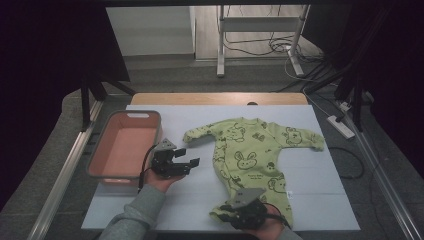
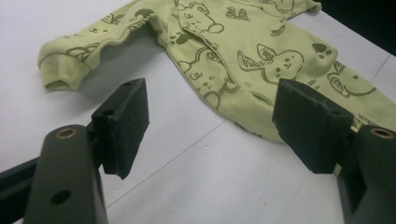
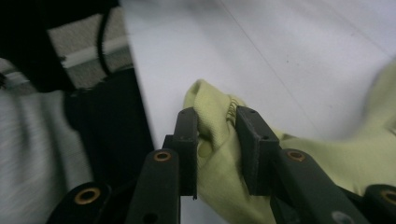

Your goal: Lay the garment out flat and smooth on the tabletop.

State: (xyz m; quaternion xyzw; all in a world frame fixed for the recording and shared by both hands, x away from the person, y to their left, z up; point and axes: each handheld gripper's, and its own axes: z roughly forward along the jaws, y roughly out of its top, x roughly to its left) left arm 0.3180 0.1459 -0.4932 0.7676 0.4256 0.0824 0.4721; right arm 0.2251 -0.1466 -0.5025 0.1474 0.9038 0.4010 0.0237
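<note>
Lying empty beside the wide left tool [image 1: 183, 157], pink bin [image 1: 125, 148]; right tool [image 1: 226, 210] pinching romper [image 1: 255, 150].

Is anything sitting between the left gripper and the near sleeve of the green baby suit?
Nothing visible. The left gripper hangs with open jaws over bare white table cover, and the sleeve of the baby suit lies flat just ahead of it. The pink bin sits off to the side, not between them.
</note>
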